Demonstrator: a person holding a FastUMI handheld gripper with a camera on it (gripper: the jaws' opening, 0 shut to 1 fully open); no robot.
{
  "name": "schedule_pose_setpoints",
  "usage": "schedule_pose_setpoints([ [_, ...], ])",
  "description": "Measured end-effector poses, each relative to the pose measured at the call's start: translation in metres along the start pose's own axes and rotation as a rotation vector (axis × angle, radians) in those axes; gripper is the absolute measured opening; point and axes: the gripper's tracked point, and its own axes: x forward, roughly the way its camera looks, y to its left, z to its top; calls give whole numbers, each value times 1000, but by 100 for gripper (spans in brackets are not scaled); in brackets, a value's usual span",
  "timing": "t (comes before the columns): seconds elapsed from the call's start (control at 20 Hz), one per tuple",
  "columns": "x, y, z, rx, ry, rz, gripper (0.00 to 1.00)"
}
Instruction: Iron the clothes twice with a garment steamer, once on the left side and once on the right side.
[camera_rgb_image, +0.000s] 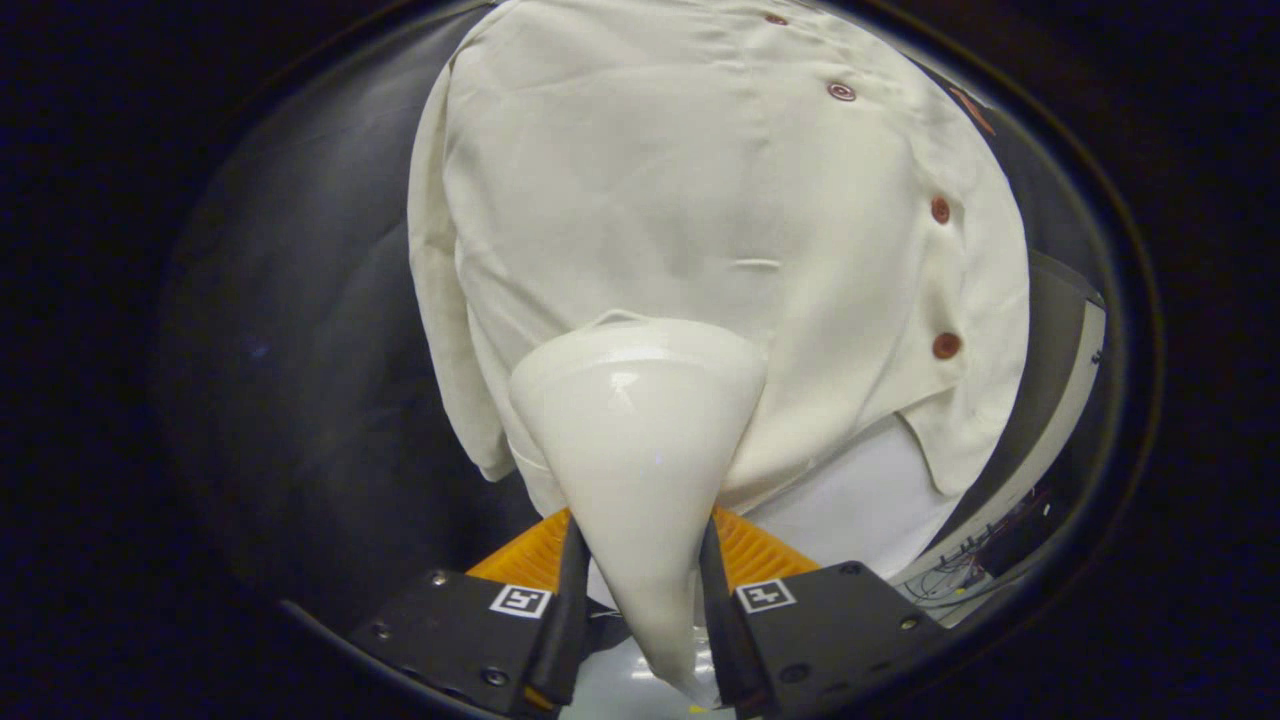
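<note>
A cream shirt (700, 200) with brown buttons (946, 345) hangs in front of the dark booth wall. My gripper (642, 560) is shut on the white garment steamer (640, 430), both fingers pressing its narrow handle. The steamer's wide cone-shaped head points up at the shirt's lower left panel, left of the button row, and seems to touch the fabric. The shirt's hem hangs just behind the steamer head. A white layer (860, 500) shows below the hem on the right.
Dark cloth (300, 350) covers the space left of the shirt. At the lower right a pale frame edge (1060, 420) and some loose cables (960, 560) sit beside the garment.
</note>
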Motion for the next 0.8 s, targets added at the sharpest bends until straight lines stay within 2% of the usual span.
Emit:
schedule_pose_setpoints([
  [0.15,-6,-22,-12,46,16,15,53],
  [0.35,-15,-59,-8,40,-20,84,53],
  [0.6,-76,-97,29,-27,-103,109,52],
  [0.8,-131,-122,72,-30,-186,122,52],
])
